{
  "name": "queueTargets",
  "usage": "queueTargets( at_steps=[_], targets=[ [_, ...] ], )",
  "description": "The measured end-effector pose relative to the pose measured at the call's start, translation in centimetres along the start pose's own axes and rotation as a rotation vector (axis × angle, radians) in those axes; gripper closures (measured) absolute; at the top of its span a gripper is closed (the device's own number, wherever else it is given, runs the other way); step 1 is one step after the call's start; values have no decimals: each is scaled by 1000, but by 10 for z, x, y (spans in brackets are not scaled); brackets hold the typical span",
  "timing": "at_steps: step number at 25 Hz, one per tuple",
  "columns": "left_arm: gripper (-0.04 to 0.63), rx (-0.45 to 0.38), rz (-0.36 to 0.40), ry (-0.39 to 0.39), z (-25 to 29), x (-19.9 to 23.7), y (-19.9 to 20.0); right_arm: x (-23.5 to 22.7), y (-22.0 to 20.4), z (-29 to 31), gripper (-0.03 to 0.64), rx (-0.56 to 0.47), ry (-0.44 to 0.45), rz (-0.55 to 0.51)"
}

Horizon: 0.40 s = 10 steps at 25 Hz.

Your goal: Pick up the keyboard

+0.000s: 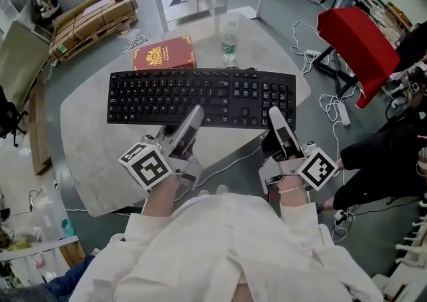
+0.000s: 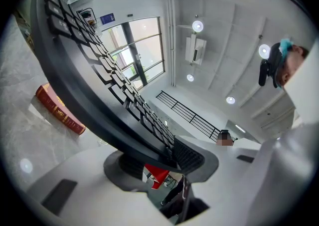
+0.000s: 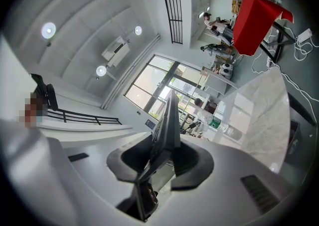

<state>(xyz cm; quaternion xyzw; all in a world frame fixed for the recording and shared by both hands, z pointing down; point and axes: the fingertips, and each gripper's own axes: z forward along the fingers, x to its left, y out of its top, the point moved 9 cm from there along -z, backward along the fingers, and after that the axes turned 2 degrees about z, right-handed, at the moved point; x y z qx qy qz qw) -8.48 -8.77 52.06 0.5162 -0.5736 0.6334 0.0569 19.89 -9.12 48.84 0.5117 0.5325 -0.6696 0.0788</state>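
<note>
We have 2 grips on the black full-size plastic keyboard (image 1: 200,97). The left gripper (image 1: 195,118) is clamped on its near edge mid-span, the right gripper (image 1: 276,119) at the numpad end. The keyboard spans the grey marble-look table (image 1: 87,141), near the red hardcover book (image 1: 164,53).

The keyboard (image 1: 200,97) is black with white key legends. The counter (image 1: 87,147) is pale grey, marbled. Behind the keyboard, the book (image 1: 164,53) is dark red with a gold emblem; the bottle (image 1: 229,44) is clear with a green label. The left gripper (image 1: 195,115) and right gripper (image 1: 275,115) are light grey, their cubes bearing black-and-white square markers.
</note>
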Motion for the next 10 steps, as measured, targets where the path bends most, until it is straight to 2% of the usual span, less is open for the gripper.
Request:
queueTargets(
  at_steps=[10],
  targets=[
    [433, 3, -6, 5, -9, -6, 7, 13, -4, -1, 509, -5, -4, -2]
  ],
)
